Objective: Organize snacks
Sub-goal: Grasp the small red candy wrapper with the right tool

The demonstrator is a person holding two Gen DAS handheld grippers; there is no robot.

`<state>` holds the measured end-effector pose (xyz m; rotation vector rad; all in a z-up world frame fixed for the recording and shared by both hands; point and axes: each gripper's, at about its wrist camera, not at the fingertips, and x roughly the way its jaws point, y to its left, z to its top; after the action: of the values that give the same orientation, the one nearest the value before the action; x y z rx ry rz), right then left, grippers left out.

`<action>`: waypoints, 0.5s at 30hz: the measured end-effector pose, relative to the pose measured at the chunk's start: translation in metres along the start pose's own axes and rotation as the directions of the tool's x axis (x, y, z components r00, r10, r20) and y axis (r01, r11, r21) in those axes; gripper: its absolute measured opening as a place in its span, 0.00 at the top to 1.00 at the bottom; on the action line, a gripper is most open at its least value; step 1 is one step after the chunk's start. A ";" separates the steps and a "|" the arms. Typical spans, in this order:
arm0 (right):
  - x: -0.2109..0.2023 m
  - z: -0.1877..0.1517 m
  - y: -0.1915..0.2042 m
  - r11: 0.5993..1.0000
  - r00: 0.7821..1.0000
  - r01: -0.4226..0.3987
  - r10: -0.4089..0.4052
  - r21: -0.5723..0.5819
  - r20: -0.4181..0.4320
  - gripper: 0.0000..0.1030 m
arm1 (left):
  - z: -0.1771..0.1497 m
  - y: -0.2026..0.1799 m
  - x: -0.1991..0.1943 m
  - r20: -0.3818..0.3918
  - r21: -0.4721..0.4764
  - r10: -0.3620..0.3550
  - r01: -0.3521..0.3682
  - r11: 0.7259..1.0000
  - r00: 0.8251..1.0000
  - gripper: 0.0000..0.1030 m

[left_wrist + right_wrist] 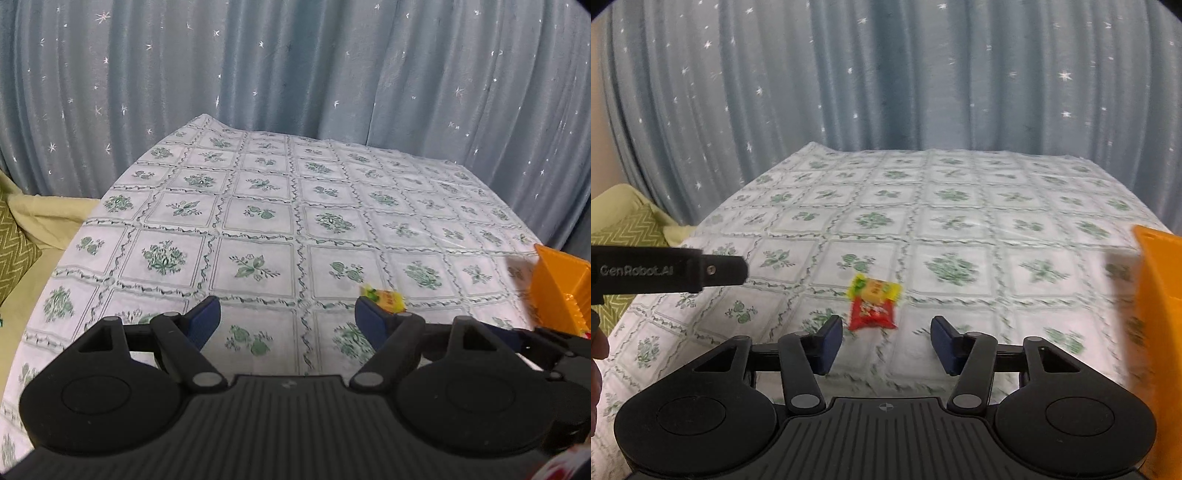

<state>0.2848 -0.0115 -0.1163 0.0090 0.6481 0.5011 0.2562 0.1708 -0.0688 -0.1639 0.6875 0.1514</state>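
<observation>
A yellow snack packet [874, 290] and a red snack packet [872, 314] lie touching on the floral tablecloth [953, 229], just ahead of my right gripper [886, 341], which is open and empty above the cloth. My left gripper [287, 319] is open and empty. The yellow packet [383, 300] shows just past its right finger; the red packet is hidden there. The left gripper's body [668, 273] shows at the left of the right wrist view. An orange bin [1160, 332] stands at the right, also in the left wrist view [557, 288].
A blue star-patterned curtain [886, 81] hangs behind the table. A green cushion with a zigzag pattern [14, 254] lies off the table's left edge. The tablecloth [258, 206] stretches back to the curtain.
</observation>
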 end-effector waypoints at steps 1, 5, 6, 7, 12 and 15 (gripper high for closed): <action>0.007 0.001 0.002 1.000 1.000 -0.005 0.005 -0.002 -0.001 0.50 | 0.002 0.002 0.003 0.003 -0.002 0.001 -0.001 1.000 1.000 0.25; 0.030 0.002 0.008 1.000 1.000 -0.004 0.003 -0.028 -0.016 0.54 | 0.003 0.007 0.016 -0.001 -0.023 0.000 0.000 1.000 1.000 0.24; 0.036 0.003 0.008 1.000 1.000 -0.004 0.003 -0.030 -0.022 0.55 | 0.003 0.008 0.018 -0.007 -0.026 0.001 -0.001 1.000 1.000 0.24; 0.041 0.003 0.008 1.000 1.000 -0.002 0.001 -0.029 -0.028 0.56 | 0.003 0.010 0.020 -0.012 -0.027 0.001 -0.001 1.000 1.000 0.24; 0.053 0.004 0.009 1.000 0.999 0.012 -0.013 -0.027 -0.031 0.61 | 0.002 0.009 0.025 -0.019 -0.014 -0.007 0.007 1.000 1.000 0.24; 0.057 0.003 0.010 0.999 0.999 0.017 -0.018 -0.032 -0.045 0.70 | 0.002 0.008 0.026 -0.023 -0.011 -0.017 0.016 1.000 1.000 0.25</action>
<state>0.3211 0.0233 -0.1449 -0.0377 0.6841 0.4958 0.2757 0.1812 -0.0849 -0.1821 0.7080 0.1376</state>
